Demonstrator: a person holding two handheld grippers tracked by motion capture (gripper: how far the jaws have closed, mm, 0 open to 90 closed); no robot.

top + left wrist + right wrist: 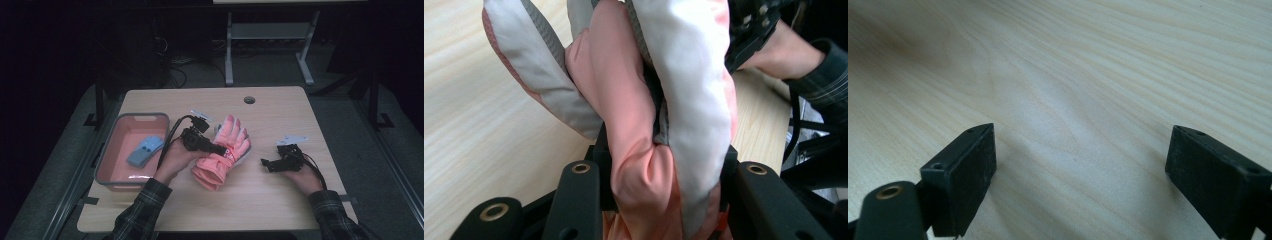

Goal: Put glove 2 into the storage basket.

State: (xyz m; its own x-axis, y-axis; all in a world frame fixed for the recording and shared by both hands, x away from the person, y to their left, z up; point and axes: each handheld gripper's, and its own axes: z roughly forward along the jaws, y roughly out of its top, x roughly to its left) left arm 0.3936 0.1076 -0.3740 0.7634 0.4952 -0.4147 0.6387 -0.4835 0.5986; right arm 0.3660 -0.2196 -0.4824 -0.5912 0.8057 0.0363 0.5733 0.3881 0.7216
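Left gripper (216, 148), held in the person's left hand (172, 160), clamps its black jaws around a padded pink and white winter glove (223, 150), which lies near the middle of the wooden table (280, 200). At the table's left side, a grey-rimmed pink bin (107, 152) holds a blue folded cloth (145, 150). To the right of the glove and apart from it, the right gripper (265, 162) rests low over bare wood, jaws spread wide with nothing between them.
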